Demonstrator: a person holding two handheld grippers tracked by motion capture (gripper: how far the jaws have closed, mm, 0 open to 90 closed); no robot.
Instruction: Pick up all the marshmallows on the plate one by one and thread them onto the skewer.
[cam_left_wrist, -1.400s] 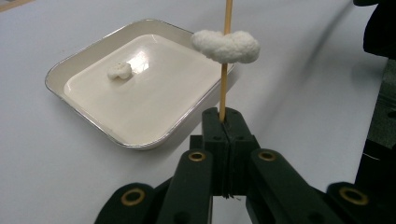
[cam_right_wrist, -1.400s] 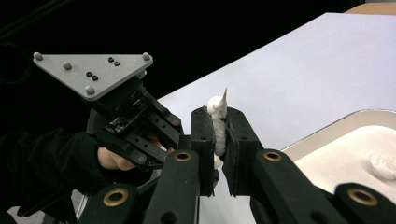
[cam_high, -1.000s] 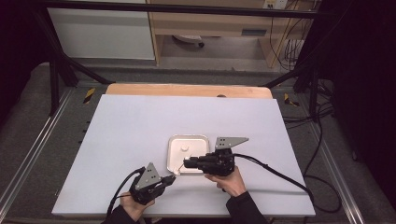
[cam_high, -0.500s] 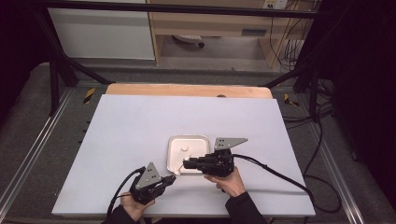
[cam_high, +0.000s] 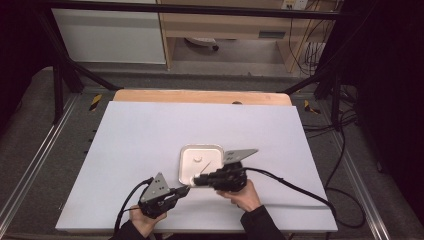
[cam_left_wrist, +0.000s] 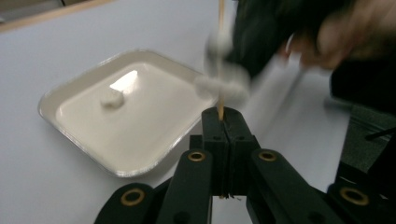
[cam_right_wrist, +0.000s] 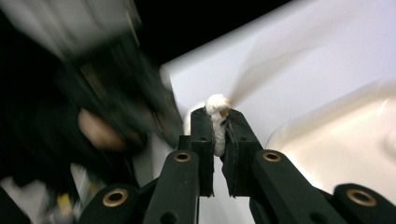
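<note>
Left gripper (cam_left_wrist: 224, 123): jaws clenched on a thin wooden skewer (cam_left_wrist: 221, 56). Right gripper (cam_right_wrist: 217, 122): jaws grasping a white marshmallow (cam_right_wrist: 217, 119) threaded on that skewer. Both sit just beside the white tray (cam_high: 187, 160), one marshmallow piece (cam_left_wrist: 112, 97) inside, on the worktop (cam_high: 150, 130).

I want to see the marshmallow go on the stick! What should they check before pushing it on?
1. Left gripper clamps the skewer: ok.
2. Right gripper squeezes a marshmallow: ok.
3. Skewer tip meets that marshmallow's middle: cannot tell, blurred.
4. Marshmallows already on skewer: ok.
5. Spare marshmallow waits in the tray: ok.
</note>
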